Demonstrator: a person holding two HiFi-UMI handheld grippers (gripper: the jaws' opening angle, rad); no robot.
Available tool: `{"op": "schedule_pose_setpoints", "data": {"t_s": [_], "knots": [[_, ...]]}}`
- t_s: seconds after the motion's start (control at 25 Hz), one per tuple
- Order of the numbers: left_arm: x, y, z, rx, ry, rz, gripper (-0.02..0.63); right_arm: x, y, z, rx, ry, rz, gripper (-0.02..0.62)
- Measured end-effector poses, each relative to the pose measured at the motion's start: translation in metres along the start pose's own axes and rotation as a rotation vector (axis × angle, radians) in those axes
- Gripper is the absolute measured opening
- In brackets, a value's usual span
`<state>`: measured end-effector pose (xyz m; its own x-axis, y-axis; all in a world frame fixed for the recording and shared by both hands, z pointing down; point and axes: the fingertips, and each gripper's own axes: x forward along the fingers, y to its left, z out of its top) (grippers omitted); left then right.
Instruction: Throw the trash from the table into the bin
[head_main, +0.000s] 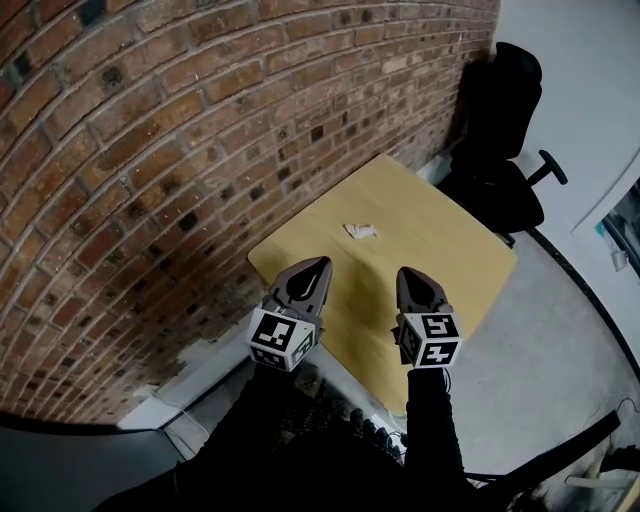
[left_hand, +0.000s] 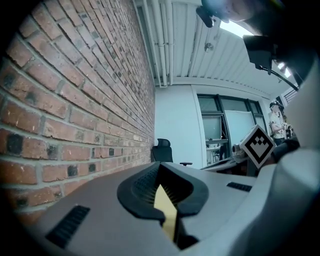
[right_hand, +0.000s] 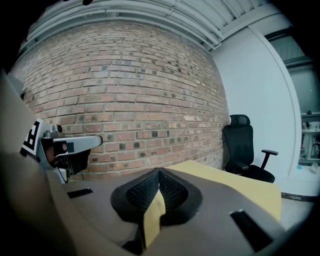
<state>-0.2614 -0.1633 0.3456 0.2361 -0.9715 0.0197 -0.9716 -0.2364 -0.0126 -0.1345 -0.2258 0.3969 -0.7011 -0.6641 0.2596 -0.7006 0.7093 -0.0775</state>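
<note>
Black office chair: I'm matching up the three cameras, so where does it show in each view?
Head view: the black office chair is upper right, past the far corner of the table.
Left gripper view: the chair is small, near centre, just above the jaws.
Right gripper view: the chair is right of centre, behind the table.
Shared landmark: the brick wall, left of the chair in every view.

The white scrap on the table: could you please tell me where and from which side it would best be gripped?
Probably across its crumpled middle, coming down from above on the near side. The white scrap lies low and alone on the table, too small to show a better edge, so the fingers should straddle its narrower width. The left gripper and right gripper are both shut and must open first.
</note>
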Motion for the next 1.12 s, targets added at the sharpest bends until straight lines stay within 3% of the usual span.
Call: {"op": "schedule_pose_setpoints", "data": {"t_s": [0.72, 1.12], "knots": [[0.103, 0.094, -0.015, -0.03, 0.015, -0.163, 0.006, 0.133, -0.017, 0.008, 0.041, 0.061, -0.085, 0.012], [0.139, 0.121, -0.037, -0.073, 0.045, -0.223, 0.006, 0.175, -0.024, -0.008, 0.074, 0.111, -0.134, 0.014]]}}
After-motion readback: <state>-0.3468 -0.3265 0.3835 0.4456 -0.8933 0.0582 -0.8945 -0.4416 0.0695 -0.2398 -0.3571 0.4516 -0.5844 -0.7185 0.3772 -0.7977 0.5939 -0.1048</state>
